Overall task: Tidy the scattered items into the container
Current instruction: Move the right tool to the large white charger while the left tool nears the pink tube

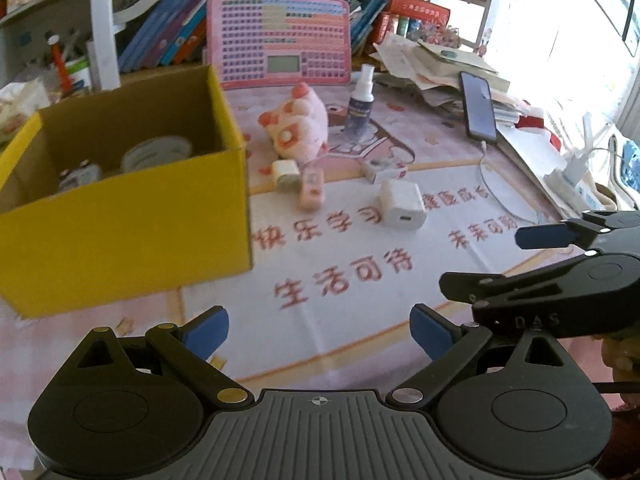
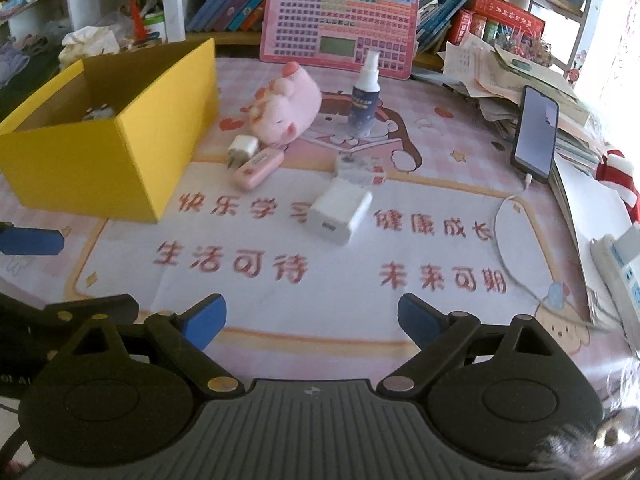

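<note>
Both grippers wide open, nothing between fingers. Ahead of left gripper (image 1: pixel 319 332): bare mat (image 1: pixel 360 320) up to big white charger (image 1: pixel 401 204); yellow box (image 1: pixel 120 216) walls off its left-front, top open. Right gripper (image 2: pixel 312 322) sits just right of left one, arms close. Beyond charger, tight cluster: small white plug (image 2: pixel 242 148) touching pink case (image 2: pixel 258 168), plush pig (image 2: pixel 286 110) behind, spray bottle (image 2: pixel 365 96) upright. Right of right gripper: white cable (image 2: pixel 504 236), phone (image 2: pixel 536 136) leaning on paper stack.
</note>
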The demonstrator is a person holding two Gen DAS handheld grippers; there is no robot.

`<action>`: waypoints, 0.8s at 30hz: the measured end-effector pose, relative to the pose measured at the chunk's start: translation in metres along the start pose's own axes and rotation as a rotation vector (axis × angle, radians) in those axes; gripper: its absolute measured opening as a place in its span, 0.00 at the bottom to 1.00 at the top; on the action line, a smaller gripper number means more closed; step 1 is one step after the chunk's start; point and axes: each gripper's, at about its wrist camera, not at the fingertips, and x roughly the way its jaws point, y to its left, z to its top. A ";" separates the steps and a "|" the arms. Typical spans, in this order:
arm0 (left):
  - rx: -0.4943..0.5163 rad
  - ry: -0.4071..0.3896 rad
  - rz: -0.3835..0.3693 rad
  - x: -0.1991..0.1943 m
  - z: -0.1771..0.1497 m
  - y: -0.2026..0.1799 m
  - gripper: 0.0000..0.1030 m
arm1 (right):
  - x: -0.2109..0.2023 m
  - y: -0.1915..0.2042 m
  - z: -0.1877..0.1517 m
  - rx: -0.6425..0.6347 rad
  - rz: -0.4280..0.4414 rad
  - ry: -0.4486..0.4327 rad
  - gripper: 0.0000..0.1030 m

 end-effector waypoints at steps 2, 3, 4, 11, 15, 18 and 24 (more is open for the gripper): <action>0.009 -0.002 -0.004 0.008 0.006 -0.006 0.92 | 0.007 -0.009 0.006 0.003 0.012 0.002 0.87; 0.014 -0.001 -0.003 0.012 0.008 -0.009 0.90 | 0.011 -0.013 0.009 0.004 0.017 0.004 0.87; 0.020 0.002 -0.002 0.016 0.011 -0.012 0.87 | 0.015 -0.017 0.012 0.005 0.021 0.006 0.86; 0.046 0.023 0.033 0.039 0.025 -0.028 0.70 | 0.045 -0.040 0.032 0.020 0.068 0.019 0.83; 0.054 0.032 0.061 0.047 0.030 -0.033 0.56 | 0.061 -0.047 0.043 0.026 0.098 0.028 0.82; 0.066 0.043 0.079 0.052 0.034 -0.039 0.49 | 0.074 -0.049 0.052 0.025 0.129 0.032 0.82; 0.097 0.054 0.119 0.062 0.044 -0.049 0.43 | 0.096 -0.049 0.065 -0.008 0.178 0.062 0.81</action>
